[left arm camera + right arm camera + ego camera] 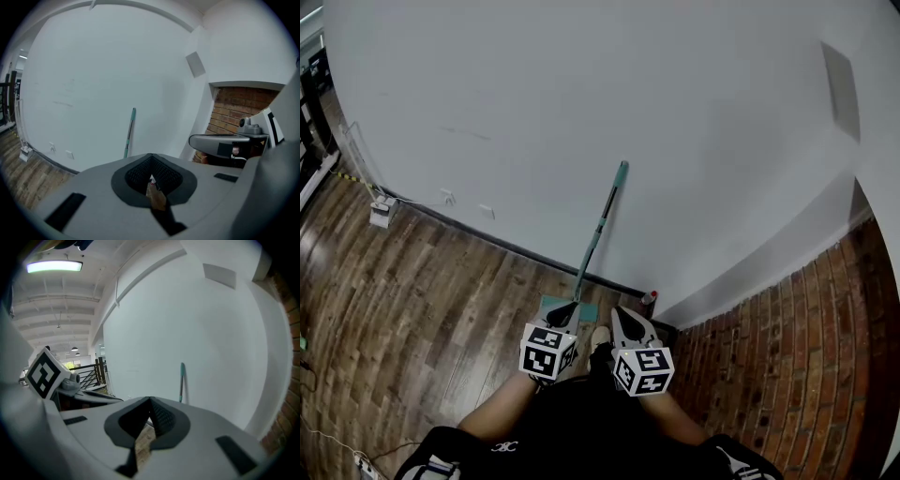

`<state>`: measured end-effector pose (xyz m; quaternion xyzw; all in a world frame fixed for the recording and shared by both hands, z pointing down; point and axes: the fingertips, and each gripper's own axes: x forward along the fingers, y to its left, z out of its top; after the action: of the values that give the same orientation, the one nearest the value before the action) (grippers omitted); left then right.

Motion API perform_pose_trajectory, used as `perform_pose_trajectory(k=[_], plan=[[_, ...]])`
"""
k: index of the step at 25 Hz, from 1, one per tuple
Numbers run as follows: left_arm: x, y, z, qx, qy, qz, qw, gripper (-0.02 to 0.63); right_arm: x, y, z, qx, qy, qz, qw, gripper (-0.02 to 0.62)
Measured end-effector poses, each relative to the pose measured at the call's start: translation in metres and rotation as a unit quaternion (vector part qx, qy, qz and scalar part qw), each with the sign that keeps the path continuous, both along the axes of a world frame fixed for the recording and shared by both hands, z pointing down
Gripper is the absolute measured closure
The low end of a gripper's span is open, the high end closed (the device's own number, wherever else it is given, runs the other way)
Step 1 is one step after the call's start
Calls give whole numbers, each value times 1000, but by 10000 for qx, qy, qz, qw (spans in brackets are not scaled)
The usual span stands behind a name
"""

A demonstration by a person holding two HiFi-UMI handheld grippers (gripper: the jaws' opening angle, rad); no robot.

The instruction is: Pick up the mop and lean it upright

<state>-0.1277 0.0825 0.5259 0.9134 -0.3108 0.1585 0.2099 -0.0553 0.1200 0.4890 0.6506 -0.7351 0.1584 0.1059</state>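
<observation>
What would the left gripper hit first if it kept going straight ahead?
Probably the white wall, just right of the leaning mop. Depth is hard to judge, so it might clip the handle.

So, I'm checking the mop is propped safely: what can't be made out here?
- Teal flat mop head: head view, partly covered by the shut left gripper; both gripper views, hidden behind the grey jaw housing.
- Small object at the white wall's foot: head view, too small to identify.
- Teal-and-grey mop handle: whether its tip touches the wall, too small to tell.
</observation>
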Motion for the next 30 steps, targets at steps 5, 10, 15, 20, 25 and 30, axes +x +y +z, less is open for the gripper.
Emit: perform_pose_trajectory(k=[5, 10, 15, 20, 25, 30], plan=[[-7, -18, 7, -67, -116, -209, 9997, 611, 3, -27, 7, -57, -100, -168, 9998, 583], [-6, -56, 11, -134, -220, -514, 9983, 611, 14, -67, 9, 79, -155, -251, 9995, 583], [32, -100, 21, -168, -479, -593, 9969, 611, 55, -120, 22, -20, -346, -296, 9990, 583], [89, -154, 18, -86, -673, -604, 9959, 611, 115, -182, 17, -21, -493, -275, 9984, 583], [126, -198, 7, 11, -810, -800, 9935, 611, 163, -230, 11, -4, -664, -304, 9973, 583], [138, -239, 4, 58, -996, -1129, 9886, 611, 185, -262, 14, -13, -814, -523, 9953, 583]])
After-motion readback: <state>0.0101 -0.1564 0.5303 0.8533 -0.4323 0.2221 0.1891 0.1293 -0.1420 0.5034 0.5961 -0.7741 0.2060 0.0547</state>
